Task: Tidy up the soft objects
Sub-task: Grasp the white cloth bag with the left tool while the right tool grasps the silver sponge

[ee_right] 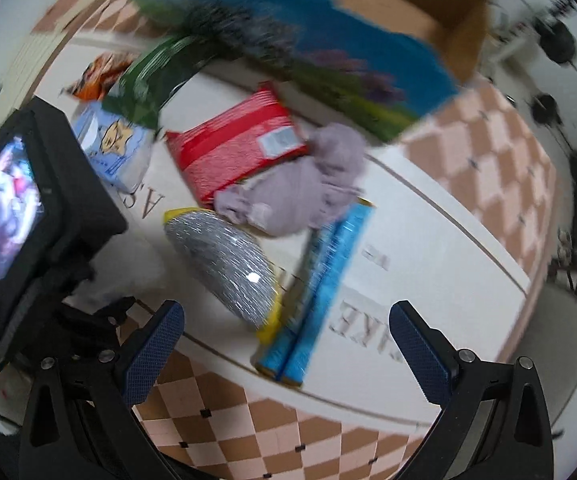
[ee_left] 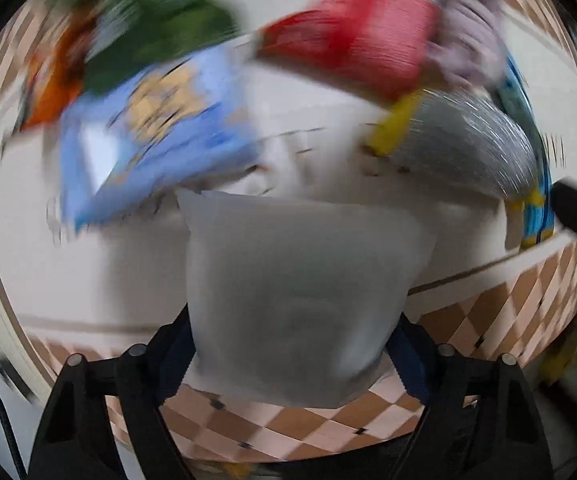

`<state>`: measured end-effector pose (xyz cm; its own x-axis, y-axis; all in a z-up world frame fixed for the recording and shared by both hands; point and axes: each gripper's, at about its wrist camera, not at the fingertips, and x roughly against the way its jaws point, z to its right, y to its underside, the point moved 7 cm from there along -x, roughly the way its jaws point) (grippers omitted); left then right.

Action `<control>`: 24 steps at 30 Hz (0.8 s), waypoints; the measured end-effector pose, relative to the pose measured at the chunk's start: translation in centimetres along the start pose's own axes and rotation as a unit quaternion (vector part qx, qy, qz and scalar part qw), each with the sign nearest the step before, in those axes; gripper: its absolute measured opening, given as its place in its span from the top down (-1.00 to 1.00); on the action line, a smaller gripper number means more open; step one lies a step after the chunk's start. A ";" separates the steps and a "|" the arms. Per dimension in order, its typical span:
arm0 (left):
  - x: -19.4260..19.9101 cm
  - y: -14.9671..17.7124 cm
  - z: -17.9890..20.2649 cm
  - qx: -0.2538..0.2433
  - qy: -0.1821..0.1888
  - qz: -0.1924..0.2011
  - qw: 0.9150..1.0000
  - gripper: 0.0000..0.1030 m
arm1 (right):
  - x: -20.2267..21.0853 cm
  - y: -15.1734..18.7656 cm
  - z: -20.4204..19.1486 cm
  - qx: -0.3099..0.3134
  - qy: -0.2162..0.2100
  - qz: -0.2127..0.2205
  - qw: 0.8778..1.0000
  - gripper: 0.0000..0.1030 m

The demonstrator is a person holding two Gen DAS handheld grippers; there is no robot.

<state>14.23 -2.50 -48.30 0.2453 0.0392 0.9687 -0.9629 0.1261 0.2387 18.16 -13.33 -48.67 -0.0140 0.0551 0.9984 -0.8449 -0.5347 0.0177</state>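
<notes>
My left gripper (ee_left: 292, 356) is shut on a white soft pouch (ee_left: 300, 292) and holds it above the table; the view is motion-blurred. Beyond it lie a light blue packet (ee_left: 156, 136), a green packet (ee_left: 156, 28), a red packet (ee_left: 360, 36), a silver foil packet (ee_left: 472, 140) and a lilac cloth (ee_left: 468, 32). My right gripper (ee_right: 288, 344) is open and empty above the table's near edge. In front of it lie the silver packet (ee_right: 228, 264), a blue tube pack (ee_right: 320, 284), the lilac cloth (ee_right: 308, 184), the red packet (ee_right: 236, 144) and the light blue packet (ee_right: 116, 148).
The table (ee_right: 428, 272) has a cream top with printed letters and a brown checkered border. A cardboard box with a blue and green print (ee_right: 368, 44) stands at the far side. An orange packet (ee_right: 100, 72) lies far left. The left gripper's body (ee_right: 20, 216) fills the right wrist view's left side.
</notes>
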 end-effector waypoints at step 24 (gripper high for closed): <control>-5.0 3.6 -5.3 0.076 0.036 0.008 0.996 -0.58 | -5.2 2.7 -1.4 -0.227 -0.141 -0.093 0.959 -0.59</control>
<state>10.13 3.06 -52.61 0.2320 0.1125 0.9662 -0.9713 -0.0262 0.2363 15.20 -13.83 -53.94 0.2513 -0.1505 0.9561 -0.9652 -0.1129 0.2359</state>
